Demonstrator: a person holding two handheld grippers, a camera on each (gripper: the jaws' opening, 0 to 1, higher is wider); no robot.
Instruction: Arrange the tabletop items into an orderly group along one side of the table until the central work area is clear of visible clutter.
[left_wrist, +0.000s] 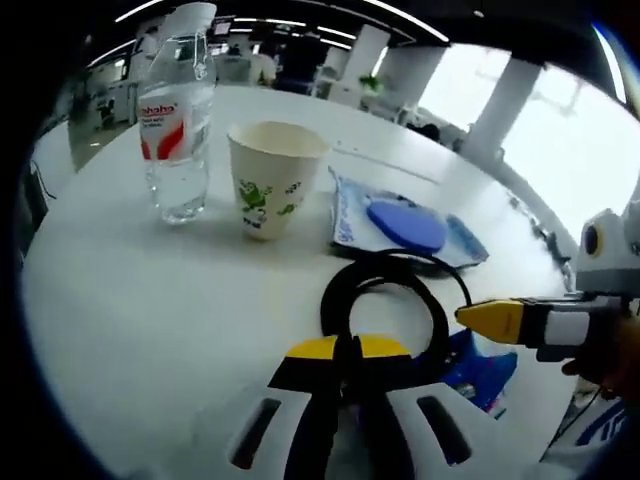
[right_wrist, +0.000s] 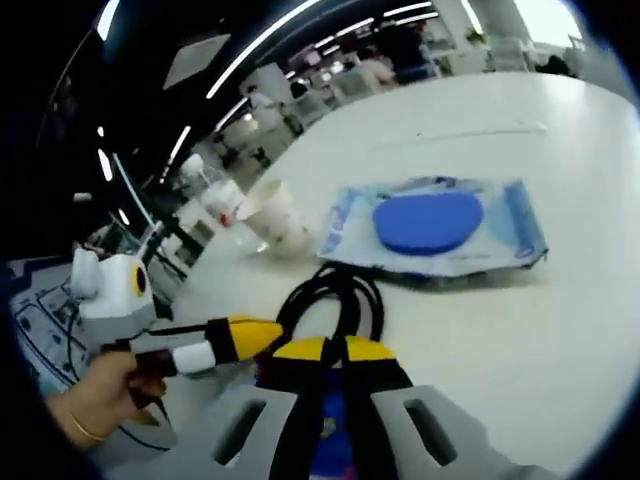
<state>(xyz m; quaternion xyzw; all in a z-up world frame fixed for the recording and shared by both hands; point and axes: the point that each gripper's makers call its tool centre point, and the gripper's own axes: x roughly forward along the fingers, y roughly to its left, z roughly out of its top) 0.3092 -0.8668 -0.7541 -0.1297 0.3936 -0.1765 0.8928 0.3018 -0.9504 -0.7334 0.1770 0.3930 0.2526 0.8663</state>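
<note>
A round white tabletop (left_wrist: 130, 320) stands in a bright open office. Nearest, the left hand-held gripper (left_wrist: 348, 352) and the right hand-held gripper (right_wrist: 335, 350) both have their jaws closed beside a coiled black cable (left_wrist: 385, 300). Beyond lie a blue-lidded wet-wipe pack (left_wrist: 405, 228), then a printed paper cup (left_wrist: 272, 178) and a clear plastic water bottle (left_wrist: 178, 120).

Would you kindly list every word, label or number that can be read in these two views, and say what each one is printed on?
"ahaha": red letters on the label of the water bottle, its start cut off by the curve.
Paper cup: green cartoon prints, no legible words.
Wet wipes pack: print too blurred to read.
Blue packet by the black cable: nothing legible.
</note>
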